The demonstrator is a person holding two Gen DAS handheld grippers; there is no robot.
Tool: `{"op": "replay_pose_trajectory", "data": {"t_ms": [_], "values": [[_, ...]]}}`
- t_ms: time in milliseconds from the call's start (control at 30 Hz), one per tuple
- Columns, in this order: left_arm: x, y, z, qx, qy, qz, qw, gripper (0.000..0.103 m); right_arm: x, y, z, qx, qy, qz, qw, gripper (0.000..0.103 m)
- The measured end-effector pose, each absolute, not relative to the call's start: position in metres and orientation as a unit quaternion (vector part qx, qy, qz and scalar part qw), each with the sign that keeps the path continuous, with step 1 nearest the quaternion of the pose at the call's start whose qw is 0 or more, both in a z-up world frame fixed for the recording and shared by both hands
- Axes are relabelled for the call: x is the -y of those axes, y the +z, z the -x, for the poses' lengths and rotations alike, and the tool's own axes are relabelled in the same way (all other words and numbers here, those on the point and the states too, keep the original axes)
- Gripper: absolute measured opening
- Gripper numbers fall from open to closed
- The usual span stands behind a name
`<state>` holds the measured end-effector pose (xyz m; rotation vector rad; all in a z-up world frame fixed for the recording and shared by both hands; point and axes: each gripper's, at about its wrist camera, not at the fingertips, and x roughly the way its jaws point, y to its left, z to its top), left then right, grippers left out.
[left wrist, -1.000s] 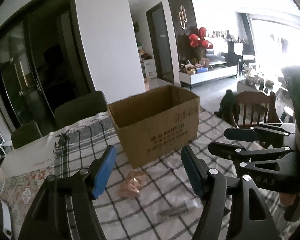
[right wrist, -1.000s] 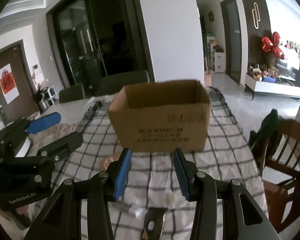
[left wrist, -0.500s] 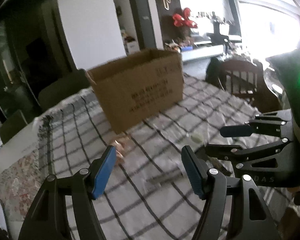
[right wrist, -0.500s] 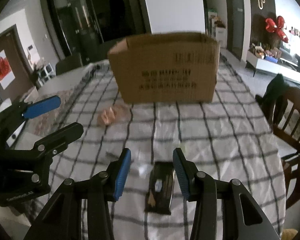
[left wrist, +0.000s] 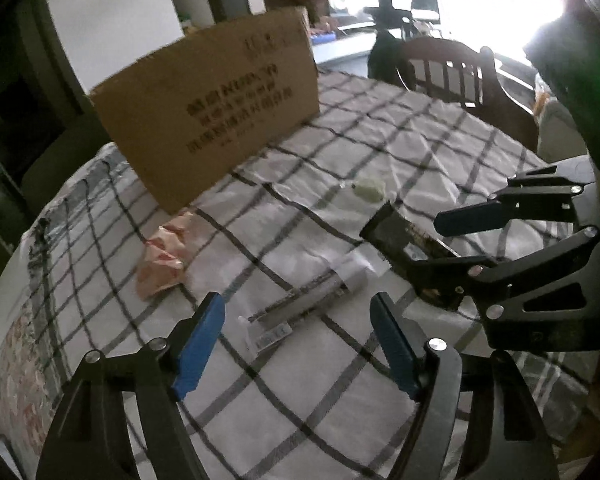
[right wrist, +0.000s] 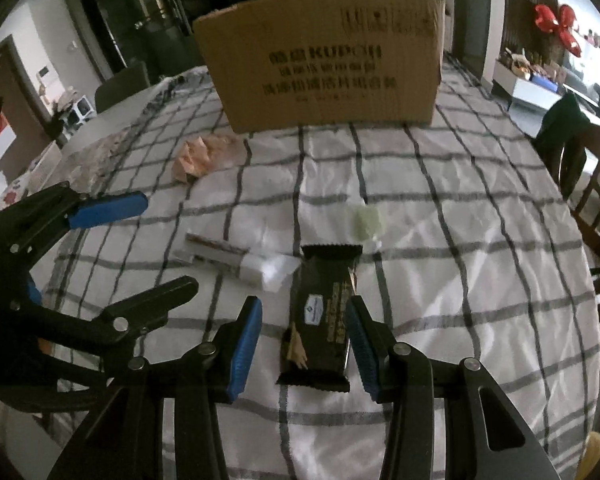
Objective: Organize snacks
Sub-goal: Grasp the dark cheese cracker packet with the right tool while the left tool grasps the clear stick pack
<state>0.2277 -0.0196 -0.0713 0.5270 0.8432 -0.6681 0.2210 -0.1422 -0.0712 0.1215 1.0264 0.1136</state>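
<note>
A black snack bar lies on the checked tablecloth, its near half between the open fingers of my right gripper; it also shows in the left wrist view. A clear-wrapped stick snack lies just ahead of my open, empty left gripper; it shows in the right wrist view too. A pink packet and a small pale green sweet lie nearer the open cardboard box.
The table is round with a grey checked cloth. Wooden chairs stand at its right side. Dark chairs stand behind the box. The left gripper appears at the left of the right wrist view.
Both grippers have tilted down and come closer to the table. The black bar now lies between the right fingers and the stick snack is just ahead of the left fingers.
</note>
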Motion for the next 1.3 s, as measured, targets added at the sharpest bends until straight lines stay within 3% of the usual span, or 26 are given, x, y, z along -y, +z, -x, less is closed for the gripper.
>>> {"op": "replay_pose_trajectory", "data": {"t_ms": [667, 933, 1300], "values": [[0.033, -0.101, -0.256, -0.437, -0.341, -0.23, 0.8, 0.075, 0.143, -0.087, -0.237, -0.501, 0.042, -0.065, 0.862, 0.045], [0.025, -0.097, -0.256, -0.453, -0.34, -0.197, 0.8, 0.038, 0.145, -0.087, -0.242, -0.501, 0.046, -0.073, 0.861, 0.044], [0.008, -0.091, -0.245, -0.48, -0.323, -0.122, 0.807, 0.033, 0.146, -0.088, -0.238, -0.492, 0.051, -0.068, 0.867, 0.042]]}}
